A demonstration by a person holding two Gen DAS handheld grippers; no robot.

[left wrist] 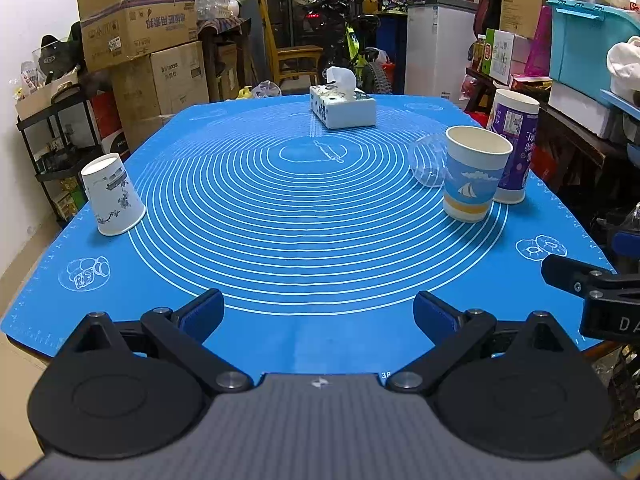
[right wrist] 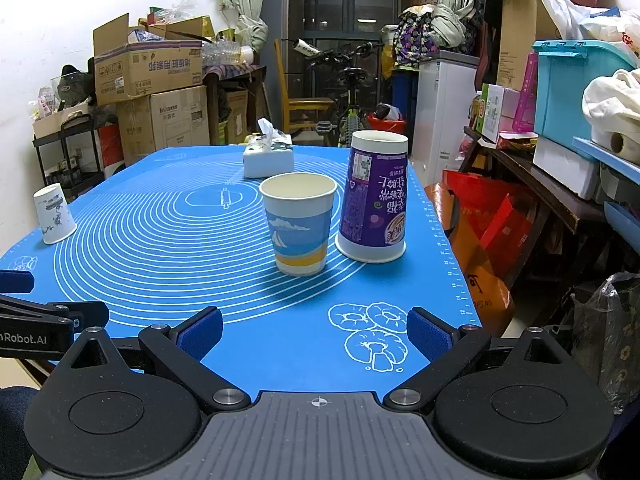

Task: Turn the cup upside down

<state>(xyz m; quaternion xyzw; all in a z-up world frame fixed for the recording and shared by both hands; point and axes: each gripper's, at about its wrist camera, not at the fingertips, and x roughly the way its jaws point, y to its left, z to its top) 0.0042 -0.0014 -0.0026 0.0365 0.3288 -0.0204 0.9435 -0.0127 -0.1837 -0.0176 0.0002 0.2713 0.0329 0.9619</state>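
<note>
A paper cup with a sailboat print stands upright, mouth up, on the blue mat at the right. A tall purple cup stands upside down just behind it. A white cup with blue drawings stands upside down at the left edge. A clear plastic cup lies beside the sailboat cup in the left wrist view. My left gripper is open and empty near the front edge. My right gripper is open and empty, a short way in front of the sailboat cup.
A tissue box sits at the far end of the mat. Cardboard boxes, a bicycle and a white fridge stand beyond the table. Shelves with bins line the right side.
</note>
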